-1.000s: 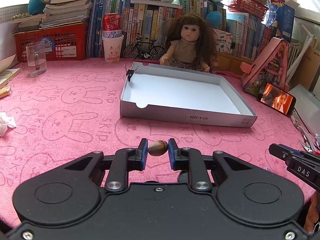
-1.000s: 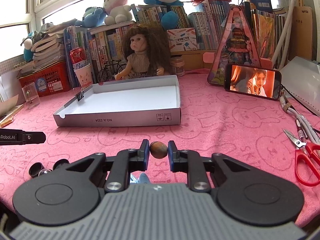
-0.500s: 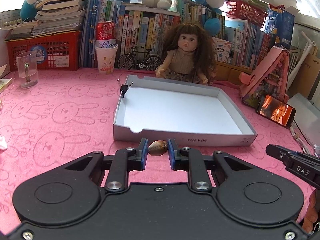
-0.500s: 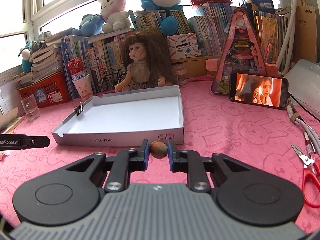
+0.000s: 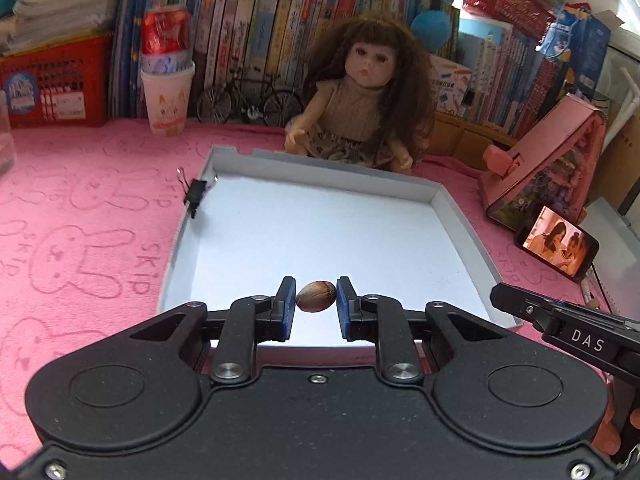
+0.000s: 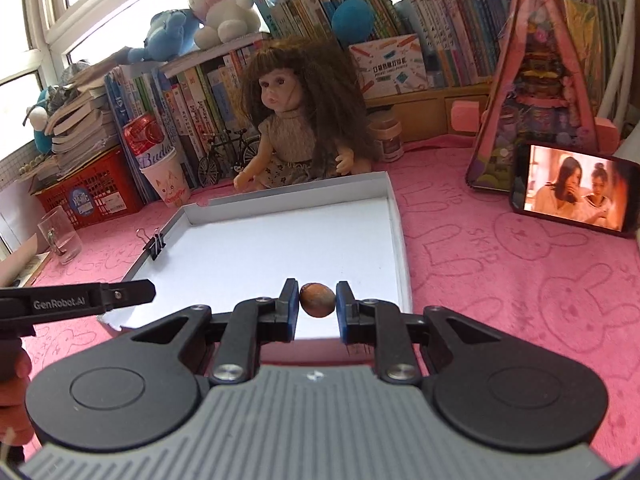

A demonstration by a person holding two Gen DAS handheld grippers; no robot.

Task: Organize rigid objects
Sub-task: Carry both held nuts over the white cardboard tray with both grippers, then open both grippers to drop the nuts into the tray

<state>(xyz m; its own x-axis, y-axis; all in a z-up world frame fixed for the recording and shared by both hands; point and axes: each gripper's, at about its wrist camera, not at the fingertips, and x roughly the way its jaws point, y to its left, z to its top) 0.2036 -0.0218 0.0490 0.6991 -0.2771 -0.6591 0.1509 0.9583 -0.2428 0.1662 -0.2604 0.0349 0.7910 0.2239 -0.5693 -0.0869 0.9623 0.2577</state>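
Observation:
My left gripper (image 5: 316, 302) is shut on a small brown nut (image 5: 315, 301), held above the near part of a shallow white cardboard tray (image 5: 448, 208). My right gripper (image 6: 317, 300) is shut on a second brown nut (image 6: 317, 299), hanging over the same tray (image 6: 394, 216) near its front right corner. The tray floor is bare. A black binder clip (image 5: 195, 196) grips its left wall, also visible in the right wrist view as the clip (image 6: 157, 245). Each gripper's side arm shows at the edge of the other's view.
A doll (image 5: 360, 96) sits behind the tray, with books, a toy bicycle (image 5: 248, 100), a paper cup (image 5: 166, 100) and a red basket (image 5: 48, 84) at the back. A phone (image 6: 576, 188) leans on a pink stand at right. A glass mug (image 6: 60, 236) stands at left on the pink cloth.
Both grippers moved forward from the pink cloth to above the tray's near part, each still carrying its nut. The tray now fills more of both views.

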